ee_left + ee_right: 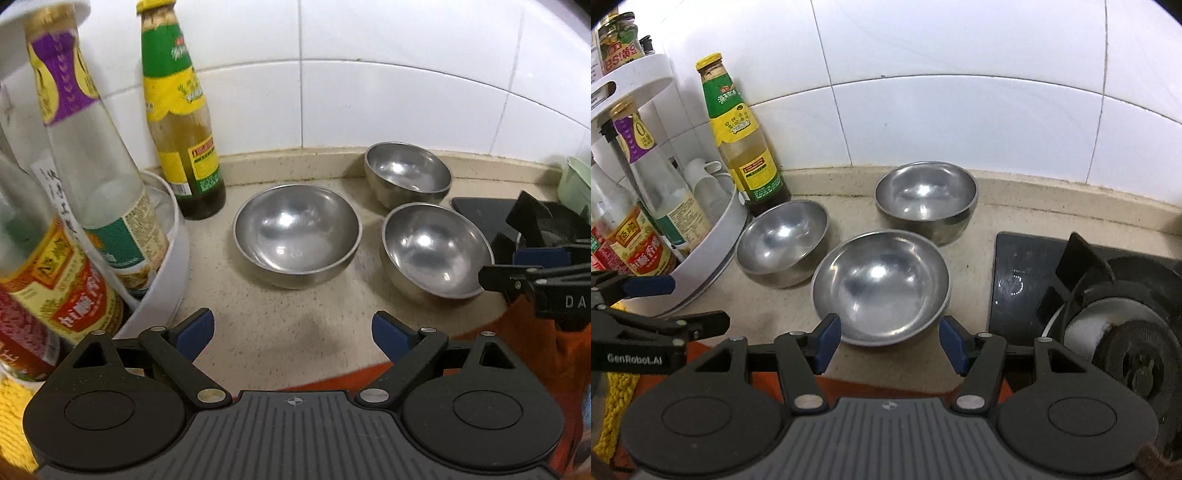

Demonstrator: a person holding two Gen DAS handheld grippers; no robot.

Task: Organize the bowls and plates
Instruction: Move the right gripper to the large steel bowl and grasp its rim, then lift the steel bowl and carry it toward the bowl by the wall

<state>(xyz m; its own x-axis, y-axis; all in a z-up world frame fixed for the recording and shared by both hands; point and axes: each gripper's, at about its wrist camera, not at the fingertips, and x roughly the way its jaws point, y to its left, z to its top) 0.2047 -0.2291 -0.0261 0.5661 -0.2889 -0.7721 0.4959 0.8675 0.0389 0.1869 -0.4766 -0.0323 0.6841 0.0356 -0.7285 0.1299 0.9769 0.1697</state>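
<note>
Three steel bowls stand upright and apart on the beige counter. In the left wrist view: a left bowl (297,234), a near right bowl (434,249) and a far bowl (408,173). In the right wrist view the same bowls show as the left bowl (783,242), the near bowl (881,286) and the far bowl (927,199). My left gripper (293,336) is open and empty, short of the left bowl. My right gripper (890,343) is open, its fingers either side of the near bowl's front rim, not clamped. It also shows in the left wrist view (532,273).
A white round rack (701,258) with several sauce bottles stands at the left. A green-labelled bottle (183,122) stands by the wall. A black gas stove (1089,291) is at the right. White tiled wall behind. An orange cloth (524,339) lies at the counter's front.
</note>
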